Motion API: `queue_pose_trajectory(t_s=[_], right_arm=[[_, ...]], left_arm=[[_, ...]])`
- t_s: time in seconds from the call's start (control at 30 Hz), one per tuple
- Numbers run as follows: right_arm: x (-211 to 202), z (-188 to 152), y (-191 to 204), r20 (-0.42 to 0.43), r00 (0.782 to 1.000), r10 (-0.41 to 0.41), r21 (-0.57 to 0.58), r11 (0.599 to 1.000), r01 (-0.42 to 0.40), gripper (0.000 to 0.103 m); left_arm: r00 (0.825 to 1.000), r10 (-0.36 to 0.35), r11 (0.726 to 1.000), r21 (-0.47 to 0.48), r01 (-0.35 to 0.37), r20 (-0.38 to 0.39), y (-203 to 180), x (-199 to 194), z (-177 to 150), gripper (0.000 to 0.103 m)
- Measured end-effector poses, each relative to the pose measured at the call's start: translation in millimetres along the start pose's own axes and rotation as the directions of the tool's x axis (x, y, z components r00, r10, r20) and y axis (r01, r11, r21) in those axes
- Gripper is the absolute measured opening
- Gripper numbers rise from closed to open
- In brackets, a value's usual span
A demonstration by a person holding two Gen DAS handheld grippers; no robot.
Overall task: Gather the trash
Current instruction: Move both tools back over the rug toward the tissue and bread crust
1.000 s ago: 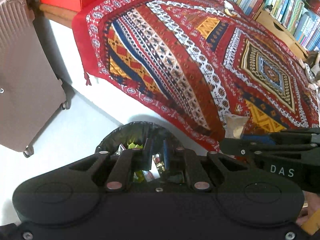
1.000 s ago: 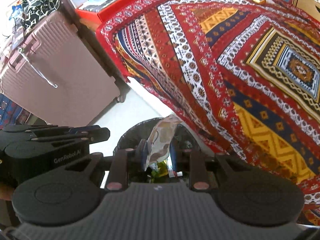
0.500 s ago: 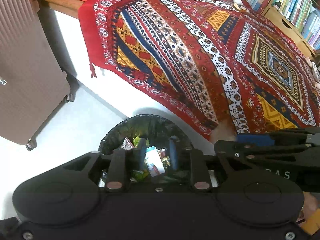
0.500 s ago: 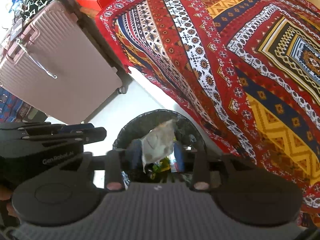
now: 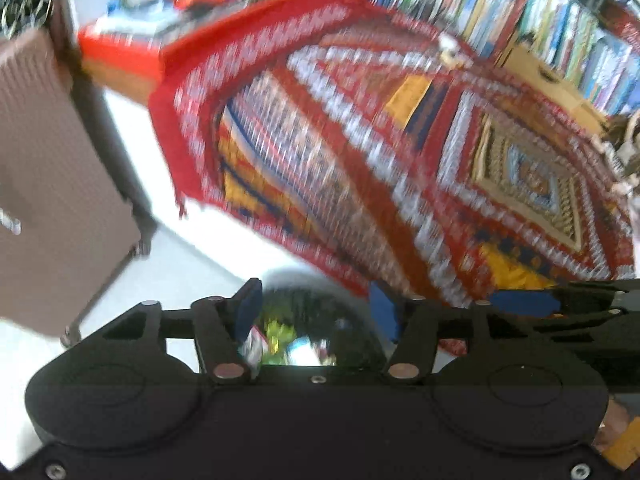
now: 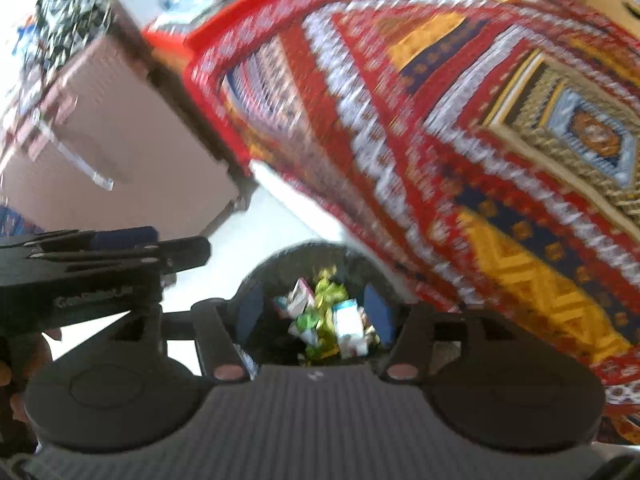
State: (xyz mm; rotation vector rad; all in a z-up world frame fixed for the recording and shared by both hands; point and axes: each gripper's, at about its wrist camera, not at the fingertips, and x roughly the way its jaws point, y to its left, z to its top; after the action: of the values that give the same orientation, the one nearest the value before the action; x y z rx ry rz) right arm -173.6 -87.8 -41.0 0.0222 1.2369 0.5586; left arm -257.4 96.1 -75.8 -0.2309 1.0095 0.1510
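A round black-lined trash bin (image 6: 276, 258) sits on the floor below both grippers, holding several wrappers (image 6: 326, 312) in white, green and yellow. My right gripper (image 6: 314, 312) hangs over the bin, open, with nothing between its blue pads. My left gripper (image 5: 318, 310) is also open and empty above the same bin (image 5: 320, 292), where blurred wrappers (image 5: 280, 338) show. Each gripper appears at the edge of the other's view. Both views are motion-blurred.
A bed with a red patterned blanket (image 5: 400, 160) rises right beside the bin. A brown suitcase (image 5: 52, 200) stands on the white floor (image 5: 172, 272) to the left. Bookshelves (image 5: 560, 32) line the wall beyond the bed.
Both grippers have opened. The white box left my left gripper and the tan wrapper left my right gripper; both views have since tilted upward, with heavy blur.
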Motion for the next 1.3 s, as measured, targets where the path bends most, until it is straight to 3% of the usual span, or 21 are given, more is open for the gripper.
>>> queue_pose_trajectory(t_s=[0.13,0.2,0.33,0.6,0.7,0.83,1.0,1.13,1.3], right_arm=[[-41.0,30.5,-13.9,0.107,0.994,-0.034,0.057,0.998,0.028,0.072],[-58.6,45.4,-21.9,0.156,0.986,-0.051,0.074,0.996,0.04,0.073],[-92.6,84.8,-42.6,0.258,0.962,-0.094,0.105,0.992,0.069,0.073],[-135.6,165.2,-97.2,0.388,0.908,-0.157,0.114,0.986,0.122,0.074],[-144.4,198.8,-124.9,0.424,0.888,-0.178,0.125,0.983,0.137,0.076],[-141.6,239.6,-164.1,0.437,0.879,-0.193,0.145,0.979,0.143,0.076],[-116.5,283.8,-209.5,0.421,0.886,-0.194,0.116,0.98,0.159,0.076],[-81.4,321.7,-247.8,0.372,0.913,-0.164,0.045,0.986,0.159,0.076],[-30.6,357.5,-285.3,0.283,0.951,-0.127,-0.04,0.989,0.144,0.076]], left_arm=[[0.995,-0.03,0.999,0.013,0.029,0.091,-12.5,-23.4,39.2,0.077],[0.99,-0.047,0.999,0.027,0.043,0.132,-21.4,-34.3,60.3,0.079],[0.975,-0.075,0.995,0.085,0.058,0.211,-46.0,-47.9,101.3,0.082],[0.952,-0.109,0.985,0.159,0.065,0.285,-103.5,-42.5,191.5,0.083],[0.945,-0.113,0.987,0.145,0.071,0.306,-122.5,-31.8,232.0,0.083],[0.941,-0.106,0.989,0.136,0.065,0.322,-145.1,-3.1,276.9,0.082],[0.947,-0.09,0.987,0.156,0.042,0.309,-178.7,57.6,320.9,0.075],[0.961,-0.083,0.988,0.151,0.044,0.265,-202.6,121.9,350.6,0.071],[0.981,-0.074,0.987,0.153,0.047,0.179,-223.8,202.3,376.0,0.057]])
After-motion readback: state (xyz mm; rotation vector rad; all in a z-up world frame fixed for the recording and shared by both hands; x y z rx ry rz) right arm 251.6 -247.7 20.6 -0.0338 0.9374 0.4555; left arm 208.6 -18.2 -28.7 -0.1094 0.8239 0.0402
